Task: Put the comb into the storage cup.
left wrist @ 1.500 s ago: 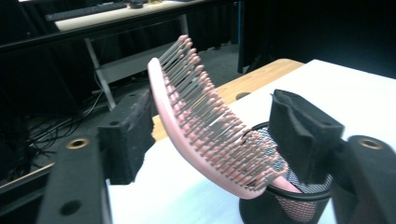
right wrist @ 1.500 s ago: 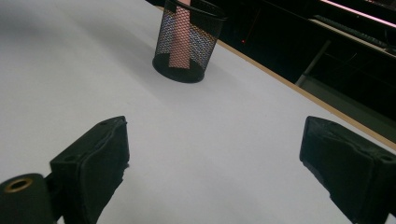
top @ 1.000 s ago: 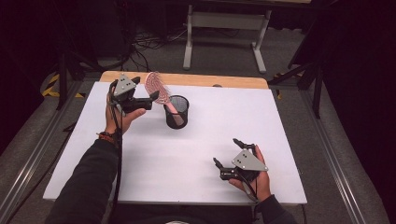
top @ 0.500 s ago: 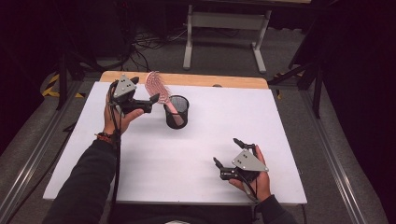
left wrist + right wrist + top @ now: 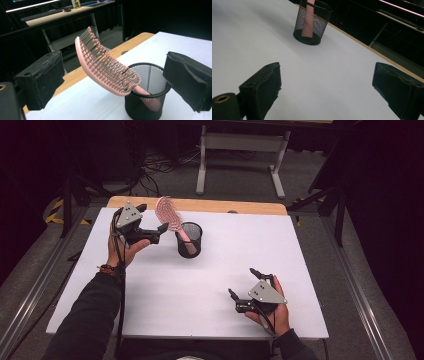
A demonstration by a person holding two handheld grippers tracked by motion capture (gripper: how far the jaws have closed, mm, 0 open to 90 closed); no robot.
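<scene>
A pink hairbrush (image 5: 167,213) (image 5: 105,66) stands handle-down in a black mesh cup (image 5: 190,240) (image 5: 146,100) at the back of the white table (image 5: 200,285). Its bristled head leans out to the left. My left gripper (image 5: 152,218) (image 5: 113,75) is open just left of the cup. The brush head lies between its wide-apart jaws without touching them. My right gripper (image 5: 242,281) (image 5: 328,87) is open near the front right of the table, holding nothing and pointing toward the mesh cup (image 5: 312,23), which shows the pink handle through its wall.
A wooden strip (image 5: 200,205) runs along the table's far edge. Beyond it are a grey desk frame (image 5: 240,150), cables on the floor and dark stands on both sides. A desk with a keyboard (image 5: 42,15) stands further back.
My left gripper has eased slightly to the left, away from the brush head. The brush stays leaning in the cup. The right gripper has not moved.
</scene>
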